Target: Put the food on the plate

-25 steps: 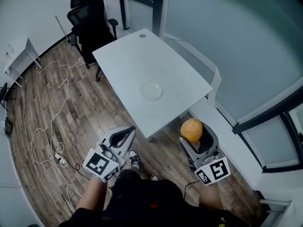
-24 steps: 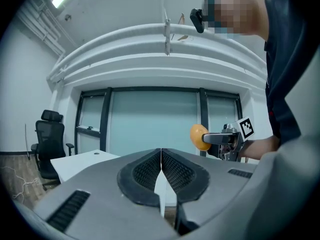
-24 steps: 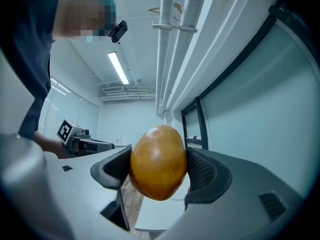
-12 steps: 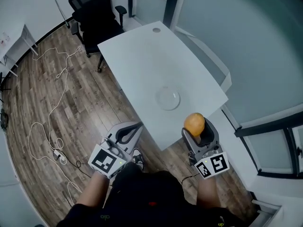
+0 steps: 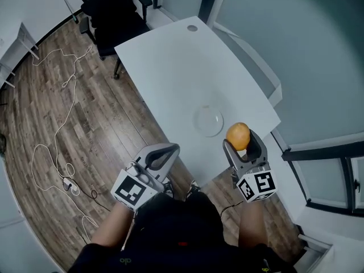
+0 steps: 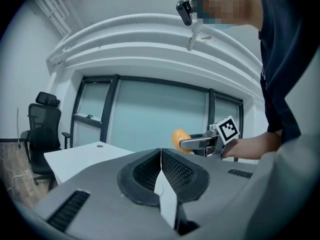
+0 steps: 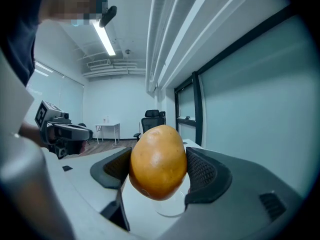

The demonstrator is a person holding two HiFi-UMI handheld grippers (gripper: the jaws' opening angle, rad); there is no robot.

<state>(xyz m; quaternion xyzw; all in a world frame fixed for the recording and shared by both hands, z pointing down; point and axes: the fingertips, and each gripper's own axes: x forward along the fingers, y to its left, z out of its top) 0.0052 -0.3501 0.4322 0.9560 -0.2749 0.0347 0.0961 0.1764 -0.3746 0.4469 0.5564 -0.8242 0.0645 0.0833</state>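
Sitting squarely between the two black ribbed pads (image 7: pixel 206 173) of the right gripper (image 7: pixel 159 168), an orange-yellow oval piece of food (image 7: pixel 158 160) fills the middle of the right gripper view; one pad presses against its left flank and the other against its right, so the jaws are clamped on it and it hangs clear of any surface; its top and bottom stand out above and below the pads. Its skin is smooth and matt, a warm orange, lighter toward the top and darker underneath, with faint specks and a small mark low on the left; it stands taller than it is wide. Below and behind it, at the bottom centre of that view, a clear glass plate (image 7: pixel 170 214) lies flat on a white table (image 7: pixel 138 211).

In the head view the food (image 5: pixel 238 135) shows right of centre, gripped by the right gripper (image 5: pixel 239 140) at the near corner of the table (image 5: pixel 170 67), just beside the lower right rim of the plate (image 5: pixel 208 121); whether it overlaps the rim cannot be told. The left gripper (image 5: pixel 164 152) is at lower centre-left, off the table's edge and over the wooden floor (image 5: pixel 96 124); in the left gripper view its jaws are pressed together with nothing between them (image 6: pixel 161 156), and the food (image 6: pixel 178 138) appears just right of centre, carried by the other gripper.
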